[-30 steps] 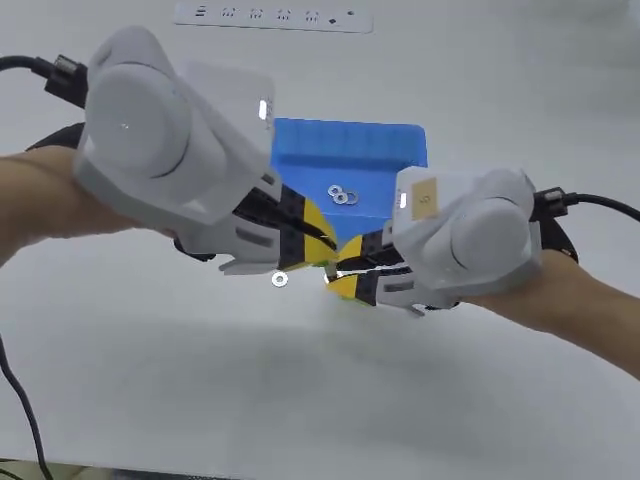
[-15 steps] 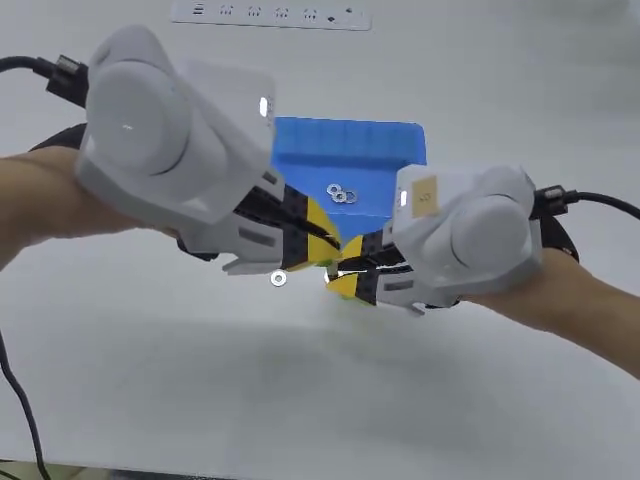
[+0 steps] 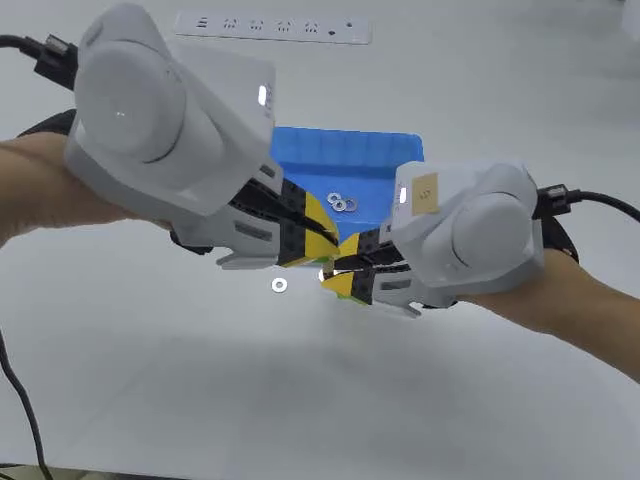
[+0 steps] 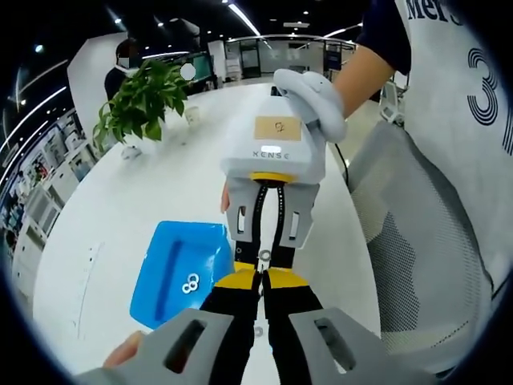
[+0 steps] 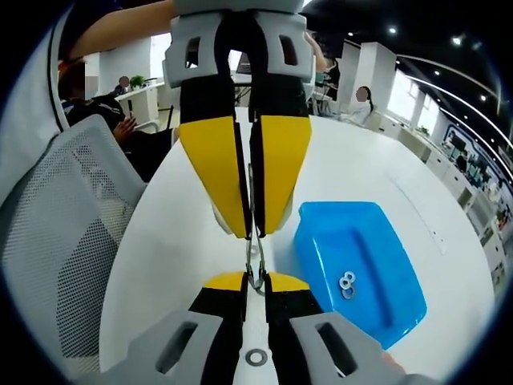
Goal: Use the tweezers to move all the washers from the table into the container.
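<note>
Closest in, both tongs held tip to tip just above the white counter (image 3: 150,380), left tongs (image 3: 322,248) reaching in from the left, right tongs (image 3: 336,276) from the right. Left tongs pressed together, yellow pads clamped on the slim metal tweezers (image 5: 253,261). Right tongs likewise closed down to a sliver, nipping the other end of the same tweezers. In the right gripper view, tweezers running straight from one pair of pads into the other, both ends hidden, so cannot tell which way the points face.

Just below and left of the meeting tips in the head view, a loose washer (image 3: 279,286) lying flat on the counter, apart from both tongs and from the tweezers. In the right gripper view, same washer down between the roots of that view's own jaws, behind the tips.

Next out, just beyond the tips, a blue container (image 3: 350,160), shallow and open, flat on the counter. On its floor, toward the near side, a small cluster of washers (image 3: 343,203) touching one another.

Farther still, along the far part of the counter, a white power strip (image 3: 272,27). In the left gripper view, a grey mesh chair (image 4: 409,265) off to one side and, well beyond the container, a leafy potted plant (image 4: 144,100).
</note>
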{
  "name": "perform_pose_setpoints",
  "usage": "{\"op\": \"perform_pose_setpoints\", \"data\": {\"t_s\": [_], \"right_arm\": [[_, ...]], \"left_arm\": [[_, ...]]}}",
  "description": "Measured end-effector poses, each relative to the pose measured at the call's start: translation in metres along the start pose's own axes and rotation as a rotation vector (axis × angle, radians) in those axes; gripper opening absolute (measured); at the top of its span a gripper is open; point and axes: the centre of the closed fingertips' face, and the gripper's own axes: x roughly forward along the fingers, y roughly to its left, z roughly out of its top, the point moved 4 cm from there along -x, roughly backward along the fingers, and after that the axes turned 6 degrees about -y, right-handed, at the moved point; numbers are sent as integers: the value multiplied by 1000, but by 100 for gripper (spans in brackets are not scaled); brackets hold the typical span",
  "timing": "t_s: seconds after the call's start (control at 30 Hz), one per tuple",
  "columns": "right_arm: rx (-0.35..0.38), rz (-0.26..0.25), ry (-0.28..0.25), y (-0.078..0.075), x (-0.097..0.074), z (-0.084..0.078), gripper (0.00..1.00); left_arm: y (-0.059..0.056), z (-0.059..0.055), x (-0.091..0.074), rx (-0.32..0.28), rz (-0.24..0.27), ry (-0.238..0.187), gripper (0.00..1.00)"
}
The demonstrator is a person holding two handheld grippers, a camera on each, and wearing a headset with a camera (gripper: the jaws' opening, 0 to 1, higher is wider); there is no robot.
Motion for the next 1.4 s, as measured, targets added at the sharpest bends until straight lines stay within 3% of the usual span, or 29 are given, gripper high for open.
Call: {"op": "perform_pose_setpoints", "data": {"t_s": [0.17,0.33,0.83,1.03,1.4], "right_arm": [[-16,-29,-28,-9,-8,14,9],[-19,-63,-41,-18,-15,22,10],[-55,-116,-46,-51,-23,36,10],[-53,-121,-40,-67,-15,30,10],[-48,-101,-5,-80,0,7,10]], "left_arm": [[5,11,-11,8,23,-13,6],[12,16,-19,29,43,-13,6],[50,23,-26,79,74,-35,6],[64,15,-22,64,82,-32,6],[79,-7,-3,31,65,-21,6]]}}
